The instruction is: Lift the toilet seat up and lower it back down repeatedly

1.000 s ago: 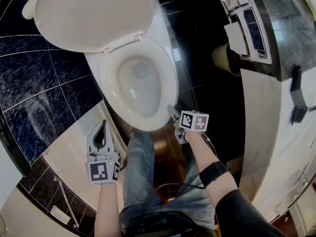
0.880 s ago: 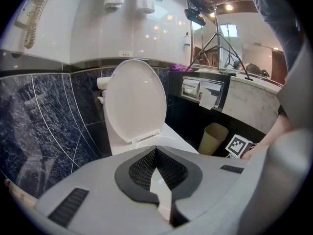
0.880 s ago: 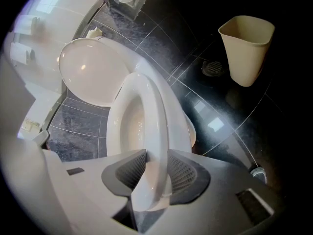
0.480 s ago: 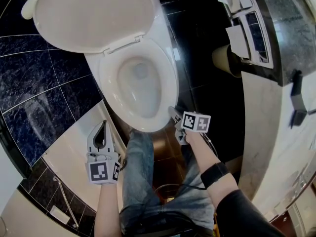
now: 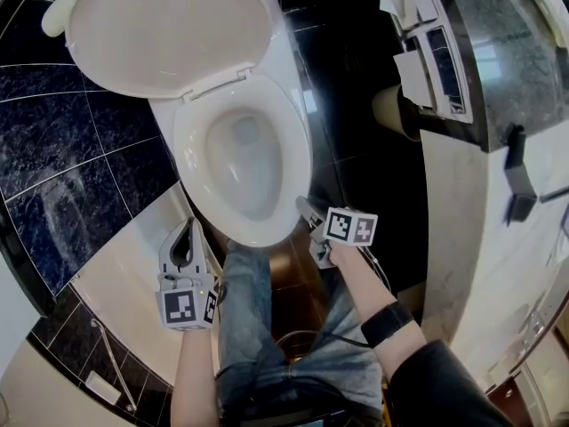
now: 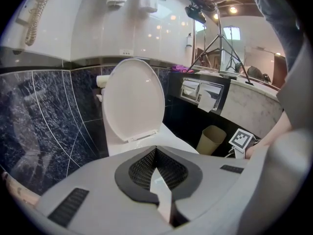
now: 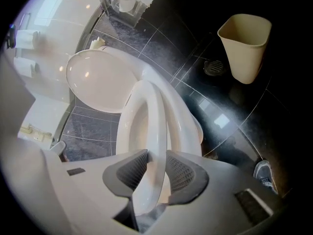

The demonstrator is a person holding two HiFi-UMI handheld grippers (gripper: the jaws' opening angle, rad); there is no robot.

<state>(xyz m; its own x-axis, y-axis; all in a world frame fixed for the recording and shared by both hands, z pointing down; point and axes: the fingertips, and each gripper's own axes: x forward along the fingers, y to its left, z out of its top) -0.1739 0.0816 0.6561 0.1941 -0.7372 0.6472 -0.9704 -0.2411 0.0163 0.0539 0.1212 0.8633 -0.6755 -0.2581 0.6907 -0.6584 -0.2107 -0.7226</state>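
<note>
Toilet seat point(image 7: 155, 116), glossy white oval, pinched in right gripper's point(image 7: 154, 169) just-closing ribbed jaws; left gripper's point(image 6: 156, 153) together, empty.

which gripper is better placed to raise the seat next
Right. The right gripper has just been closing its jaws onto the toilet seat rim; the left gripper is shut, empty, away from it.

Ceiling spotlights point(image 6: 233, 10) throw glare on the glossy black floor point(image 7: 221, 120); picture corners go dark, edges bow outward, nearest foreground looks soft.
</note>
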